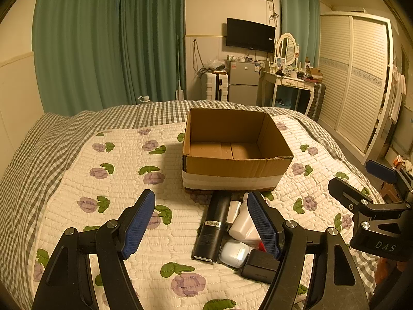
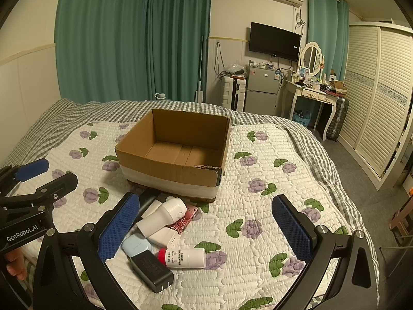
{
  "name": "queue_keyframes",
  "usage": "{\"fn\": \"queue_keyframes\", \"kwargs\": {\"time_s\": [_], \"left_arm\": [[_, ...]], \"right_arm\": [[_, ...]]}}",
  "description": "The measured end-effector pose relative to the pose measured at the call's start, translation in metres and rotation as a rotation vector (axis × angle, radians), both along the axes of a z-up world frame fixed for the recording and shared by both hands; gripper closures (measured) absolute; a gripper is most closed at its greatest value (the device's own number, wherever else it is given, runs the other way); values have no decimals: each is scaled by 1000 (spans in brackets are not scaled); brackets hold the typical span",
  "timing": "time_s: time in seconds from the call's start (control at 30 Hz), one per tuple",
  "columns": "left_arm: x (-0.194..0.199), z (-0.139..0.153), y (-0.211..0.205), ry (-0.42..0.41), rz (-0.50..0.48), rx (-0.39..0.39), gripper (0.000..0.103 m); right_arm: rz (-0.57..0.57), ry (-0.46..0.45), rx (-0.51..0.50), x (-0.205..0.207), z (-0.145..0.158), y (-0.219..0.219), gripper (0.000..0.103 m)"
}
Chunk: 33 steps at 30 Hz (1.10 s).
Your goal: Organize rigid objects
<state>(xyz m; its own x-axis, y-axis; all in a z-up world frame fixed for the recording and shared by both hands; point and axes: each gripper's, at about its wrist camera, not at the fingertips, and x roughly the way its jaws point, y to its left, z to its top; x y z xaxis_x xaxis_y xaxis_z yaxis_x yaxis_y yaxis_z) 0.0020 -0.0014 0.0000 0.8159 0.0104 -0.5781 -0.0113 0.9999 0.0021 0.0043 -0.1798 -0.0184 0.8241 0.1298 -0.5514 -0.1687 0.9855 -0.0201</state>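
The left gripper (image 1: 201, 224) is held low and level, pointing forward, its two blue-padded fingers (image 1: 138, 223) spread wide apart with nothing between them. The right gripper (image 2: 206, 228) sits just beside it on the right, likewise level, jaws wide and gripping nothing. A fingertip of the person's hand (image 2: 15, 263) shows at the near left edge of the right wrist view.

My claw's fingers (image 2: 293, 232) wear rough, dimpled blue pads on matt black plastic. The box (image 2: 170, 170) is plain brown cardboard; the quilt (image 2: 258, 206) soft stitched cloth; the white bottle (image 2: 165, 215) smooth plastic.
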Motion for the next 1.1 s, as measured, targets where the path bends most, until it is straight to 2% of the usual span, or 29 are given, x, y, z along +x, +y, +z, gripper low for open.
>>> {"fn": "queue_keyframes", "kwargs": {"time_s": [1.1], "left_arm": [[-1, -8, 2, 12, 13, -7, 26]], "right_arm": [[1, 5, -1, 1, -2, 4, 0]]}}
